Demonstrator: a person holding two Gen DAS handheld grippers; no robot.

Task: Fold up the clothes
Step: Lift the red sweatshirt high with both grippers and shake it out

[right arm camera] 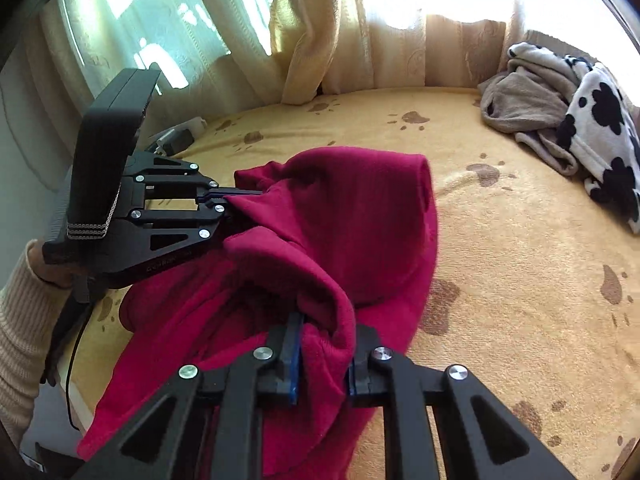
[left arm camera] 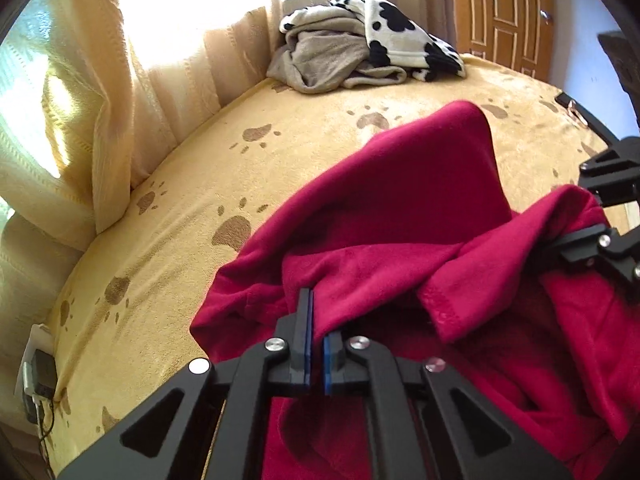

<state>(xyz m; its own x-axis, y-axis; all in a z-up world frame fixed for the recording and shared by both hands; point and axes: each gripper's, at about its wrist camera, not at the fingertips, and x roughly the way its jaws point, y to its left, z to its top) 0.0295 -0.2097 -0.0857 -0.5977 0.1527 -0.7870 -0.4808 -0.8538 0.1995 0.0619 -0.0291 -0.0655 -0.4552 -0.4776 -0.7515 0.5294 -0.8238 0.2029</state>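
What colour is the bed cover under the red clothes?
Yellow bed cover with brown paw prints; the right wrist view shows it best.

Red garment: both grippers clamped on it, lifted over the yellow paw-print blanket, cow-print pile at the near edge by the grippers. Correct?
Not quite. The cow-print pile lies at the far edge of the yellow paw-print blanket, by the curtain, as the left wrist view shows. The left gripper and right gripper do clamp the red garment.
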